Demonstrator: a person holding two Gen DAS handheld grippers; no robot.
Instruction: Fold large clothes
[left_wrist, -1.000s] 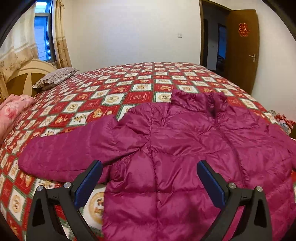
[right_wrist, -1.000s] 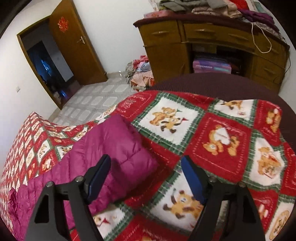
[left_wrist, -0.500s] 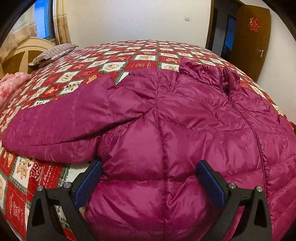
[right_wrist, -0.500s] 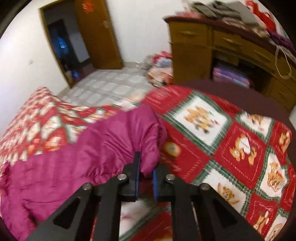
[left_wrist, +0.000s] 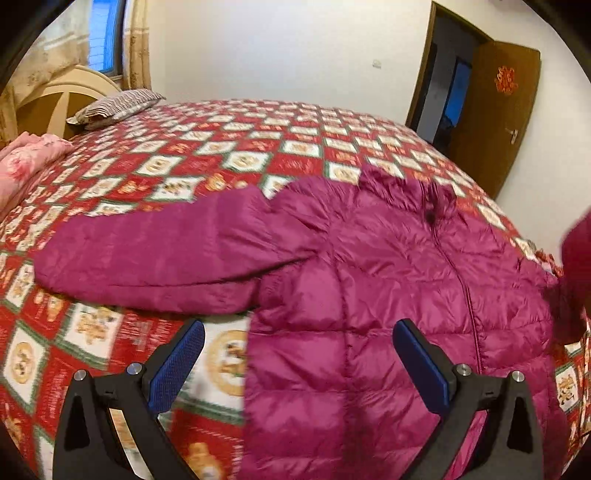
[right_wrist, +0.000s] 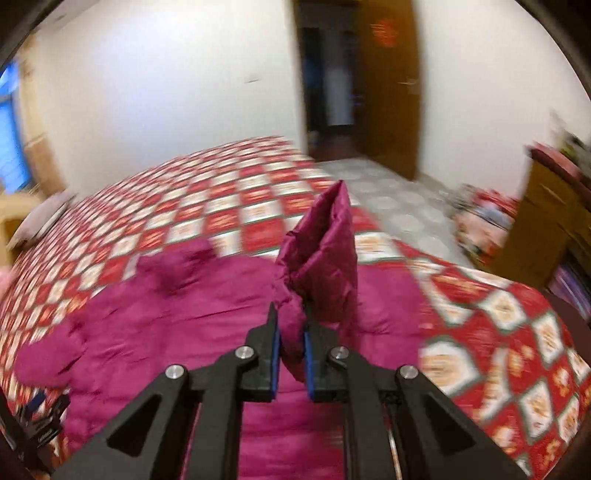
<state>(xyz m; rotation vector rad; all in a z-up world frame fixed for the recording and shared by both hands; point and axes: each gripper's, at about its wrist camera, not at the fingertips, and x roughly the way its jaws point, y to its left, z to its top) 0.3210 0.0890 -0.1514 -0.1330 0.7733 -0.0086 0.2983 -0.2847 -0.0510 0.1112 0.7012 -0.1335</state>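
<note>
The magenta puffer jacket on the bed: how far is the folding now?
Done: the magenta quilted puffer jacket lies spread front-up on the red patterned bedspread. In hand: the right gripper is shut on one sleeve cuff, raised above the body. Left: the other sleeve lies outstretched; the left gripper is open, holding nothing.

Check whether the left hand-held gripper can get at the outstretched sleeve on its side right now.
Probably yes. The left hand-held gripper is open and empty, and the sleeve lies flat on the bedspread ahead-left, with nothing covering it.
</note>
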